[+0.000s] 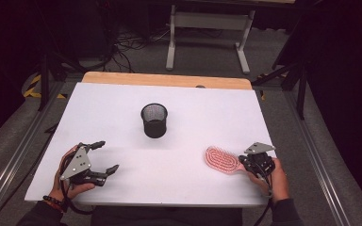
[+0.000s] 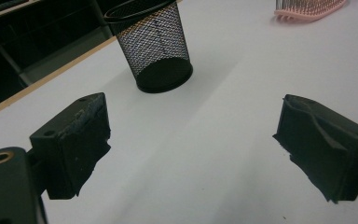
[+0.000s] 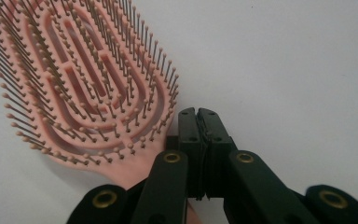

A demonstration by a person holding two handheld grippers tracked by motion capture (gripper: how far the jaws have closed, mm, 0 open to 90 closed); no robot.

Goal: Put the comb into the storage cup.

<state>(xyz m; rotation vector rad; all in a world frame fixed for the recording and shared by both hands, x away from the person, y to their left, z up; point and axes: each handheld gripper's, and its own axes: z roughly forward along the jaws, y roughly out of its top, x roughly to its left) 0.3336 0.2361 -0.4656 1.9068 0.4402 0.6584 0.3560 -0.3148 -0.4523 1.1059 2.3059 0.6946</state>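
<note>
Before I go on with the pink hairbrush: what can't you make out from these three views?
- Hairbrush handle: in the right gripper view the right gripper covers it, so a grip on it can't be confirmed; jaws are closed together.
- Same handle in the high view: hidden under the gripper body.
- Mesh cup: its inside is too dark in the high view; its rim is cut off by the top edge in the left gripper view.

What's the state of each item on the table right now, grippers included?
Mesh cup: upright, empty as far as its inside shows.
Pink hairbrush: flat on the table, bristles up, handle toward the right gripper.
Left gripper: open, nothing between the jaws.
Right gripper: shut, jaws together beside the brush's neck, not around it.
</note>
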